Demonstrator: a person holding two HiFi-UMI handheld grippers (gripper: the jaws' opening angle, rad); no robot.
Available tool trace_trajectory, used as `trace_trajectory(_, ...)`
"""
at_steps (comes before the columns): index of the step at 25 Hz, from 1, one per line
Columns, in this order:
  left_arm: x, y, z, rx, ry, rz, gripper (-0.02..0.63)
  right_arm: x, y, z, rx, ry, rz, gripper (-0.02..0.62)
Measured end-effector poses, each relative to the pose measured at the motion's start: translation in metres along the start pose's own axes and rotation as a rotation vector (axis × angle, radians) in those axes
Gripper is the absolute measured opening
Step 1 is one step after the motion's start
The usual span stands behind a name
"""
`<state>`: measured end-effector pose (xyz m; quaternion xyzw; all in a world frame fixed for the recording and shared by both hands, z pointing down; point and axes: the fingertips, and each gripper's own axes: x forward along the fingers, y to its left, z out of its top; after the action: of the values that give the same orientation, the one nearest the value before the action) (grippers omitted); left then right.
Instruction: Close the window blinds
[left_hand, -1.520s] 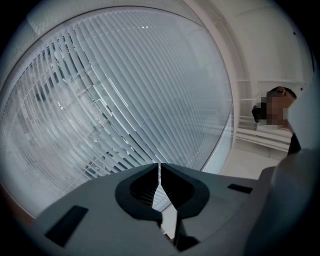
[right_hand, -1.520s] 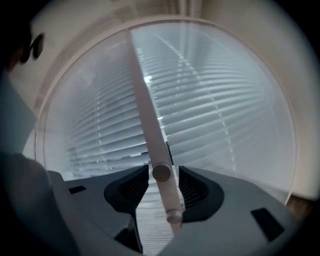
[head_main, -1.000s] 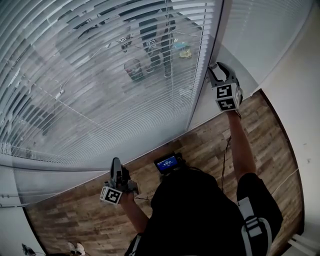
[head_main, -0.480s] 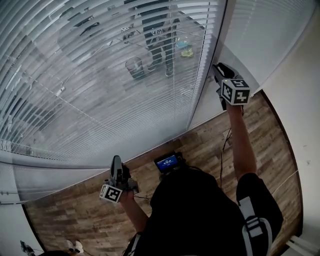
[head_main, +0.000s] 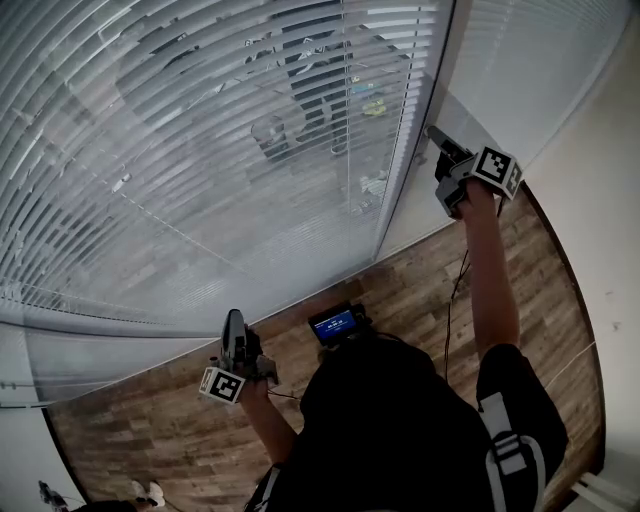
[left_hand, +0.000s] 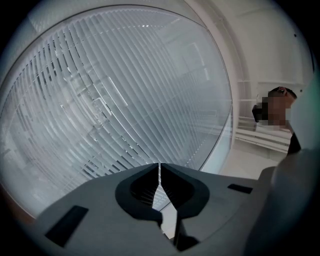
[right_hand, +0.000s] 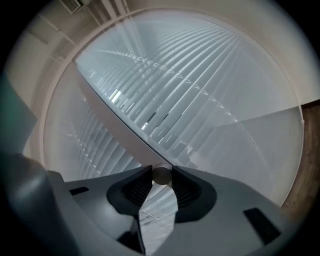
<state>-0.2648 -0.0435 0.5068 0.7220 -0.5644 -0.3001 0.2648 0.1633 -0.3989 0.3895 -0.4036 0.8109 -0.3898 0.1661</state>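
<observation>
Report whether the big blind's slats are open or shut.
Open: dark gaps between the slats show the scene behind them.

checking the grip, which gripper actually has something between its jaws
The right gripper: its jaws clamp the blinds' round wand. The left gripper hangs low with jaws together, empty.

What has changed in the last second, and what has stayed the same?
The right gripper closed its jaws on the wand beside the blinds and twisted, swinging its marker cube to the right. The left gripper stayed low, shut and empty. The slats look about as open as before.
</observation>
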Motion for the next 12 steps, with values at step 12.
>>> trace_trajectory(12, -0.003, 0.004, -0.001, -0.006, 0.007, 0.009, 0.006, -0.006, 0.014, -0.007, -0.308, -0.019, 0.015, 0.206)
